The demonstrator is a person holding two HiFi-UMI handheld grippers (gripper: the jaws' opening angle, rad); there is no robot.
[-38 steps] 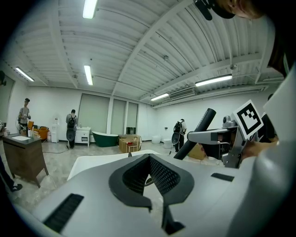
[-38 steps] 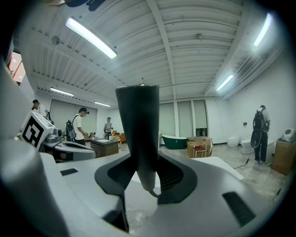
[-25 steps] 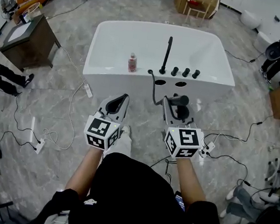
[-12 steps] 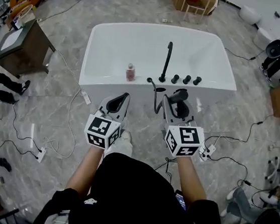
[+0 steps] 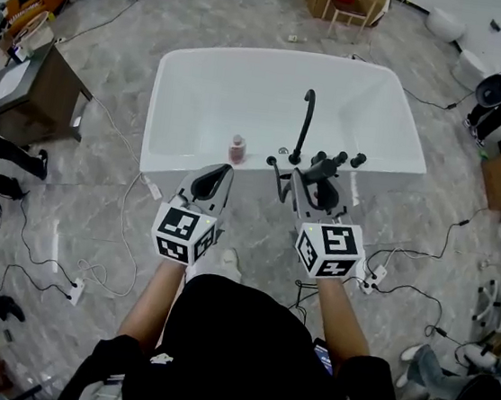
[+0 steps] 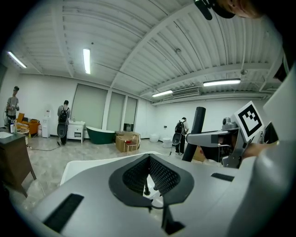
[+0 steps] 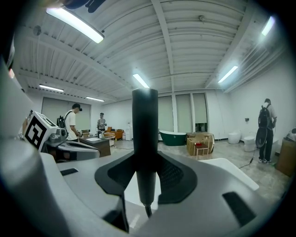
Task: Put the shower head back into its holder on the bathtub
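Gripping the shower head [image 5: 321, 169] by its black handle, our right claw [image 5: 313, 191] hovered just short of the bathtub [image 5: 191, 97] rim, with the handle's long axis standing upright across the jaws. We judged the holder to be among the black fittings by the faucet [image 5: 306, 120], just ahead and slightly left, so the right claw was nearer. Our left claw [image 5: 207, 185] was closed on nothing.
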